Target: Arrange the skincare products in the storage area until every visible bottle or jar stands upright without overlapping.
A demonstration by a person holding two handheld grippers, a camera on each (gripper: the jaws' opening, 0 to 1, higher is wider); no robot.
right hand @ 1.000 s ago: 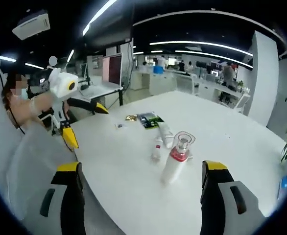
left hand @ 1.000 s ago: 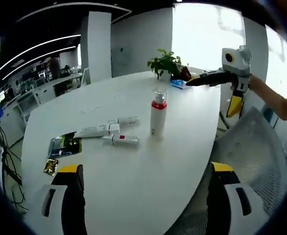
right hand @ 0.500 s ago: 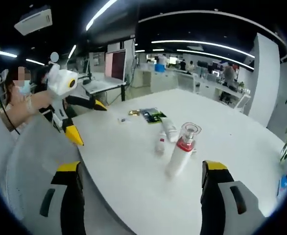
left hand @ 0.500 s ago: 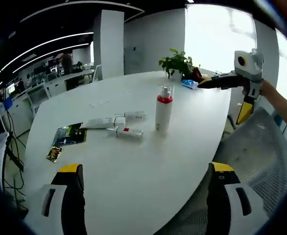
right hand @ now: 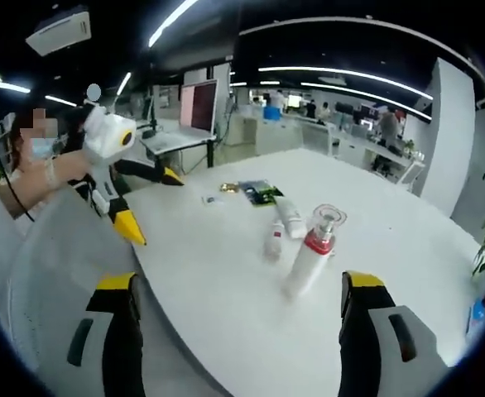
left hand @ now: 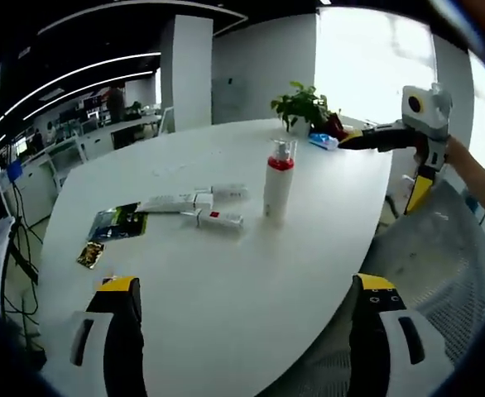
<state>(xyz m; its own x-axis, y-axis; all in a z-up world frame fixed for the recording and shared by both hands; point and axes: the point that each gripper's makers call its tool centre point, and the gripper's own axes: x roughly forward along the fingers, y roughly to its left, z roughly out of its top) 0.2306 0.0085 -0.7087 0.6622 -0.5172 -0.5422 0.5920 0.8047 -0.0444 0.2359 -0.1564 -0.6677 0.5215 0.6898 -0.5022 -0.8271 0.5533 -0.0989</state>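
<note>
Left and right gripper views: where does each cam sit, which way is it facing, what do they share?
Left gripper view: rides on the left gripper, facing across the white table toward the potted plant and windows; own jaws low, right gripper at right.
Right gripper view: rides on the right gripper, facing over the table into the office; left gripper and the person's hand at left.
Shared: the upright pump bottle, lying tubes.

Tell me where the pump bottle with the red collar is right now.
In the left gripper view the pump bottle stands upright mid-table, just right of the lying tubes, with the potted plant beyond it.
</note>
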